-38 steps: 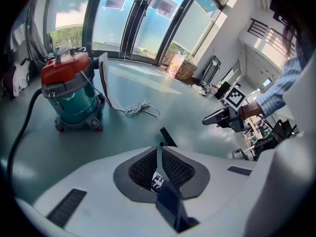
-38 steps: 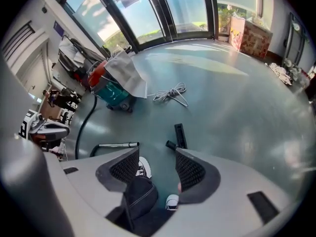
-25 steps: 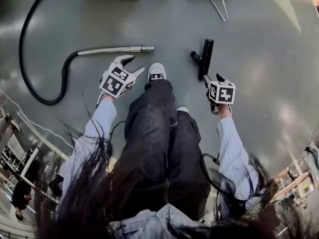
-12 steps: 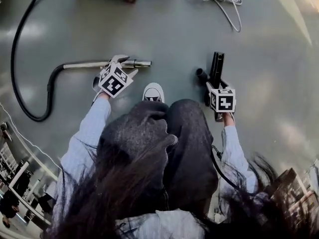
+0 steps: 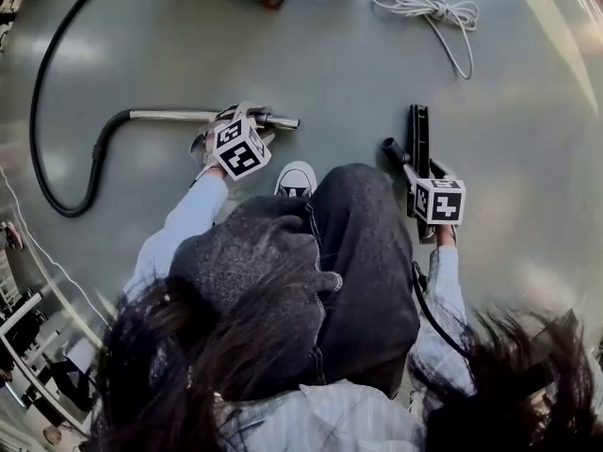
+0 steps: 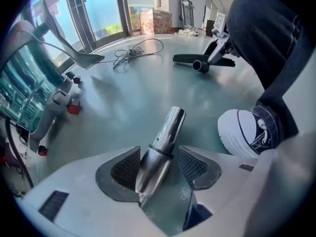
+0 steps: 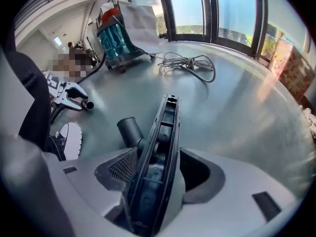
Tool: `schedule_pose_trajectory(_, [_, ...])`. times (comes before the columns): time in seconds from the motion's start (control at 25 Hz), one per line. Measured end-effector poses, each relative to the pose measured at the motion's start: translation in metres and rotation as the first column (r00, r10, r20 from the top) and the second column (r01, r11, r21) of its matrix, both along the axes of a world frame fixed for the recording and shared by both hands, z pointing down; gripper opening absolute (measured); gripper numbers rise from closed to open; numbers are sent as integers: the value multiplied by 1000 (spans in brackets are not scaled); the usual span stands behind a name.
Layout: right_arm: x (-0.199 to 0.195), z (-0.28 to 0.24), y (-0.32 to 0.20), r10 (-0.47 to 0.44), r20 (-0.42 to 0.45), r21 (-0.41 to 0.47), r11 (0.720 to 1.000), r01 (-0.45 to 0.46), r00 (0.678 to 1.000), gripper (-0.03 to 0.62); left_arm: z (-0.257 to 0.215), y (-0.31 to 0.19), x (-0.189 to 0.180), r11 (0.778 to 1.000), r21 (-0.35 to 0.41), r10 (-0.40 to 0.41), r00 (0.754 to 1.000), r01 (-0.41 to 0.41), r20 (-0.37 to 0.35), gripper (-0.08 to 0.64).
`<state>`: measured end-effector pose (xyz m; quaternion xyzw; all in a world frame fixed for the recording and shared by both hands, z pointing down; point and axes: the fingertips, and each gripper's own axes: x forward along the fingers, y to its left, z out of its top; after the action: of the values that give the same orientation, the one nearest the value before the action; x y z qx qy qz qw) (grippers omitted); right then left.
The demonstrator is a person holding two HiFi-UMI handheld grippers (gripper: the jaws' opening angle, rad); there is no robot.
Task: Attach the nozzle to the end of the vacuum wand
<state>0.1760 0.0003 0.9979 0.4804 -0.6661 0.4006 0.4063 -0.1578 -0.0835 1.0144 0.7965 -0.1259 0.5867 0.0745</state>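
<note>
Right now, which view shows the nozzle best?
Right gripper view: the nozzle fills the frame, ribbed underside and round neck clear, between the jaws of the right gripper, which have just been opening. Head view shows it small on the floor, near end under that gripper. Left gripper view shows it tiny, far off.

A shiny metal vacuum wand (image 5: 170, 115) lies flat on the grey floor (image 5: 339, 73) at the left, running left to right. Its narrower open tip, ringed by a dark band, points right. A long, narrow black nozzle (image 5: 418, 135) lies on the floor at the right, running near to far, ribbed hollow side showing. Its short round neck juts left toward the wand. The two lie well apart, unjoined.
</note>
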Motion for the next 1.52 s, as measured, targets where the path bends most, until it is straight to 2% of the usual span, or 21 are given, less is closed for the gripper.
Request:
schedule_pose_trajectory(0.16, [-3, 9, 11, -58, -14, -67, 996, 57, 998, 252, 10, -6, -3, 998, -7, 56, 996, -55, 64, 216])
schedule_pose_trajectory(0.32, [-6, 10, 4, -35, 75, -82, 996, 41, 997, 252, 14, -4, 0, 995, -49, 86, 995, -84, 59, 216])
schedule_pose_trajectory(0.4, [-5, 10, -5, -49, 73, -77, 996, 54, 996, 252, 15, -2, 1, 994, -66, 94, 994, -90, 55, 216])
schedule_pose_trajectory(0.56, [-25, 9, -33, -173, 65, -37, 984, 175, 983, 252, 13, -3, 2, 993, -65, 106, 992, -102, 65, 216])
schedule_pose_trajectory(0.64, [-46, 5, -51, -275, 76, -5, 961, 276, 958, 252, 11, -8, 4, 994, -49, 102, 992, -98, 75, 216])
schedule_pose_trajectory(0.76, [-76, -2, -80, -412, 62, 43, 911, 410, 909, 251, 4, -18, 14, 996, -27, 83, 994, -81, 67, 215])
schedule_pose_trajectory(0.96, [-104, -11, -113, -556, -18, 79, 828, 555, 831, 250, -12, -35, 46, 999, 13, 44, 999, -44, -6, 215])
schedule_pose_trajectory(1.04, [-108, -15, -119, -582, -51, 78, 807, 585, 811, 250, -13, -40, 56, 999, 21, 34, 999, -34, -13, 215])
schedule_pose_trajectory(1.24, [-118, -25, -129, -574, -78, 80, 811, 579, 815, 250, -13, -42, 67, 1000, 12, 13, 1000, -13, -18, 215])
schedule_pose_trajectory(1.4, [-119, -21, -129, -598, -158, 35, 792, 610, 786, 250, -14, -42, 72, 1000, 1, -2, 1000, 2, -29, 213])
schedule_pose_trajectory(1.52, [-118, -20, -128, -576, -166, 2, 812, 584, 801, 250, -16, -46, 73, 1000, 2, -22, 999, 22, -32, 212])
